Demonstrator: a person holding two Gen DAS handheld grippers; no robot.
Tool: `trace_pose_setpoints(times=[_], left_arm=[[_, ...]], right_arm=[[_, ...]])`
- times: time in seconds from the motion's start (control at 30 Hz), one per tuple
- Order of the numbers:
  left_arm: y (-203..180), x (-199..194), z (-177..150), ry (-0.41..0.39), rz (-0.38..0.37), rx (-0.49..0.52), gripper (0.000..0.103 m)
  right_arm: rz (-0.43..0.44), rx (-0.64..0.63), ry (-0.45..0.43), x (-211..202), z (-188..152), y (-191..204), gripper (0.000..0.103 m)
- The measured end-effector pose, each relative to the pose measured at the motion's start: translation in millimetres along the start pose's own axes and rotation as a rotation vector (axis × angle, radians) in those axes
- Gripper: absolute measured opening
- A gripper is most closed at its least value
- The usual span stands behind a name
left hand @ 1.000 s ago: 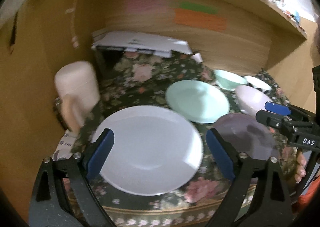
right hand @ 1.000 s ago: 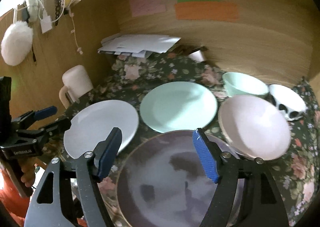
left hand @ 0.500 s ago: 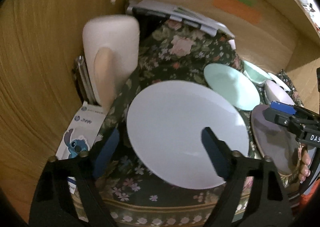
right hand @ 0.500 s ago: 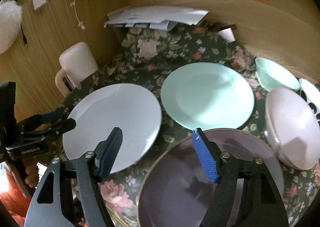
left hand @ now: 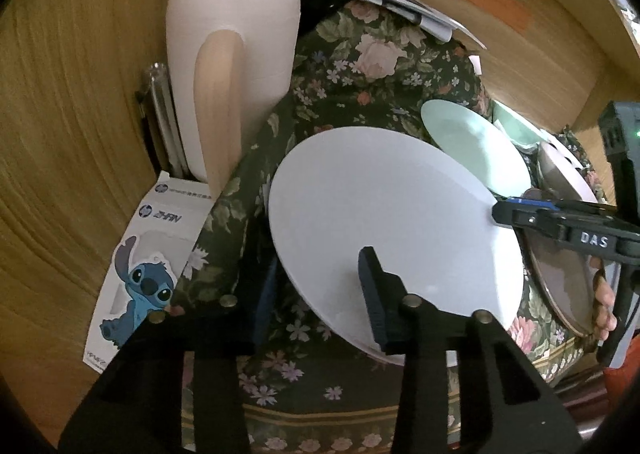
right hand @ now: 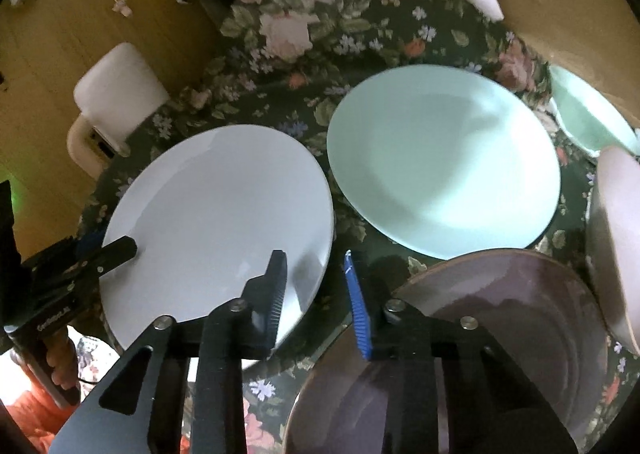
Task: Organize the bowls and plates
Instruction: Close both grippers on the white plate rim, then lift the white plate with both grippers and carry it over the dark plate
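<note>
Here, left tool (left hand: 316, 294) astride white plate (left hand: 384, 213) rim.

Light: warm and dim indoors, brightest ahead of my jaws on the white plate (left hand: 384, 213).
Shadow: my jaws darken its near rim.
Edges: fisheye bending, black corners.
Blur: soft far right.
</note>
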State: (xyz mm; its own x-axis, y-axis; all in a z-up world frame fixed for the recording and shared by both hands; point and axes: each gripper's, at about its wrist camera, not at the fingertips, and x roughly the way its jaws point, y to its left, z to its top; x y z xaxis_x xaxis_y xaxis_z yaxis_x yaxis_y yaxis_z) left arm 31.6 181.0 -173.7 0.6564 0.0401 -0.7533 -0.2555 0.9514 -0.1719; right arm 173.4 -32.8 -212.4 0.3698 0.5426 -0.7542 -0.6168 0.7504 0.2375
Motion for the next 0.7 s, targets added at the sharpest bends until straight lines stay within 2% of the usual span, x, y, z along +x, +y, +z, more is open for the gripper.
trace_pose_setpoints(times=[0.23, 0.7], left_arm=[[3, 3, -1, 0.012, -0.018, -0.005, 0.034], [1, 7, 2, 0.025, -0.029, 0.001, 0.034]], right_arm=[[-0.008, -0.021, 0.030, 15, 7, 9, 0.024], [-0.024, -0.023, -0.003, 17, 9, 11, 0.025]])
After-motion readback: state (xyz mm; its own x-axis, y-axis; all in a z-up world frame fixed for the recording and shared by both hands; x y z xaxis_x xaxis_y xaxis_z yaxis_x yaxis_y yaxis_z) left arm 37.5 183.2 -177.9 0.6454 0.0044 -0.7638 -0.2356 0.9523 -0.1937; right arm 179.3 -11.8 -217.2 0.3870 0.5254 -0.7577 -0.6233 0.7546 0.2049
